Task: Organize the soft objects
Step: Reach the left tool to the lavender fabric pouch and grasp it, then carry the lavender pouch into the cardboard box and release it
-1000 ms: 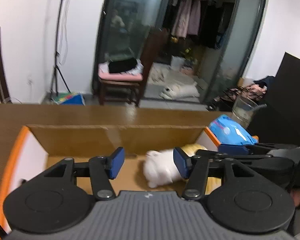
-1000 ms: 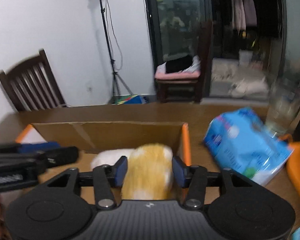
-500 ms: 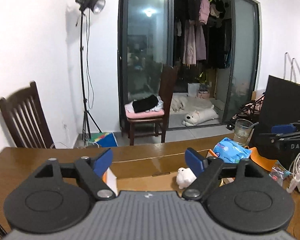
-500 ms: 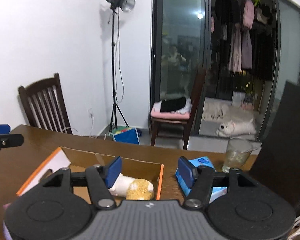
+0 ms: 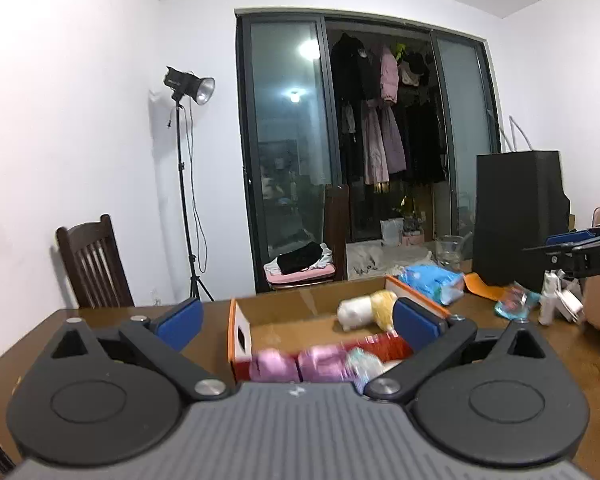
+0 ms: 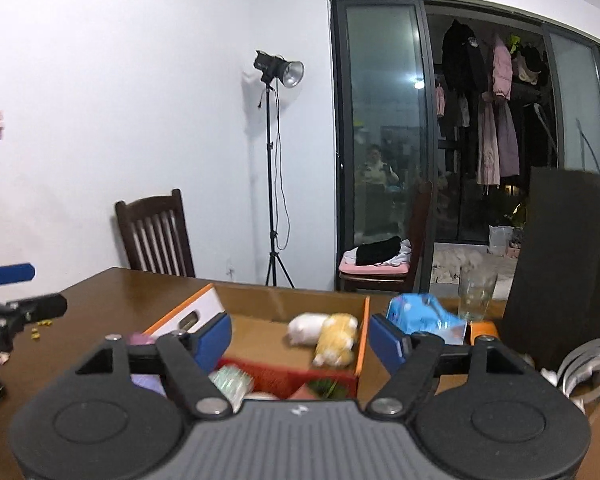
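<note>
both cameras sit just behind their own fingers, above the near edge of the wooden table [image 5: 100, 320], facing slightly downward across it toward the glass sliding doors [image 6: 384, 140]. the left wrist view looks over the cardboard box [image 5: 292, 308] from its near left; the right wrist view stands further right. both share the box, the light stand [image 5: 184, 184], the dark wooden chair [image 6: 156, 236] and the blue packet [image 6: 424, 316]. each glimpses the other gripper at its edge.
</note>
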{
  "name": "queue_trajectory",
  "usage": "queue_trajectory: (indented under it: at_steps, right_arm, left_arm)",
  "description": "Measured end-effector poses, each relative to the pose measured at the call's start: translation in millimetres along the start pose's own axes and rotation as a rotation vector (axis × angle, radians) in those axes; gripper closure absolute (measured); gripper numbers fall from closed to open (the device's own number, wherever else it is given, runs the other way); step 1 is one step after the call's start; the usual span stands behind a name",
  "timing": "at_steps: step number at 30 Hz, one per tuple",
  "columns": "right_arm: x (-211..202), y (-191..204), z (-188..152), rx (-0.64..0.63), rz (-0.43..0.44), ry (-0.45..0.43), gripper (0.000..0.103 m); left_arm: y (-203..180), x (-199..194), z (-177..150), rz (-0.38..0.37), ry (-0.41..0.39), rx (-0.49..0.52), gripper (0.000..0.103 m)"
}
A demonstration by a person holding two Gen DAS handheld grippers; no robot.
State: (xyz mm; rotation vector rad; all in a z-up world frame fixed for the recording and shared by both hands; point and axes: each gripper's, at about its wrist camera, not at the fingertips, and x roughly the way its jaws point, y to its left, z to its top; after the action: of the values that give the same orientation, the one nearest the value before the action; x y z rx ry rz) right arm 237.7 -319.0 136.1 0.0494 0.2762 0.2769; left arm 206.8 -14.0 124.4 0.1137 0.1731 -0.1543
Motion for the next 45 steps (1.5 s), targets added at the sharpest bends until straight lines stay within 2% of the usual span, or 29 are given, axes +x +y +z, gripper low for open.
queue_trajectory:
  at_steps: [3, 8, 12, 15, 18, 21, 24, 25, 30, 33, 34, 36, 38, 40, 41, 42, 45]
  right_arm:
    - [-31, 12, -38, 0.011, 0.002, -0.026, 0.023]
    - [-70, 32, -105, 0.023, 0.026, -0.040, 0.012]
    - [-73, 40, -141, 0.041, 0.053, 0.025, 0.012]
    - [-69, 48, -155, 0.035, 0.026, 0.031, 0.011]
    - [-66, 55, -161, 0.024, 0.015, -0.002, 0.006]
    - [-56, 55, -162, 0.069, 0.044, 0.018, 0.006]
    - [-37, 52, -159, 0.116, 0.089, 0.108, 0.006]
    - [-30, 51, -156, 0.118, 0.112, 0.130, 0.008]
    - [3, 60, -129, 0.093, 0.170, 0.086, 0.022]
    - [47, 70, -111, 0.089, 0.209, 0.095, 0.034]
    - [63, 74, -106, 0.085, 0.215, 0.101, 0.039]
    - [92, 81, -99, 0.086, 0.224, 0.120, 0.046]
    - [124, 87, -93, 0.112, 0.236, 0.145, 0.050]
    - [142, 94, -90, 0.101, 0.221, 0.151, 0.061]
    - [148, 97, -90, 0.092, 0.218, 0.152, 0.067]
    - [151, 100, -88, 0.093, 0.220, 0.158, 0.080]
    - [135, 101, -92, 0.094, 0.291, 0.173, 0.087]
  left_arm:
    - [-13, -32, -31, 0.024, 0.017, -0.036, 0.000]
    - [-14, -71, -74, 0.041, 0.084, -0.081, 0.000]
    - [-11, -77, -91, 0.043, 0.138, -0.092, 0.000]
    - [-1, -68, -96, 0.070, 0.150, -0.102, 0.000]
    - [5, -57, -99, 0.071, 0.174, -0.131, 0.000]
    - [10, -44, -105, 0.067, 0.200, -0.140, 0.000]
    - [19, -25, -107, 0.062, 0.218, -0.171, 0.000]
    - [24, -18, -107, 0.055, 0.221, -0.189, 0.000]
    - [52, 35, -90, 0.048, 0.197, -0.265, 0.000]
    - [72, 73, -78, 0.033, 0.183, -0.322, 0.008]
    - [79, 85, -75, 0.023, 0.188, -0.352, 0.009]
    - [94, 111, -74, -0.047, 0.213, -0.421, 0.010]
    - [106, 133, -78, -0.101, 0.258, -0.484, 0.029]
    - [113, 145, -84, -0.154, 0.304, -0.537, 0.068]
    - [116, 145, -87, -0.169, 0.335, -0.559, 0.076]
    - [117, 140, -90, -0.172, 0.341, -0.567, 0.079]
    - [113, 99, -101, -0.178, 0.310, -0.554, 0.083]
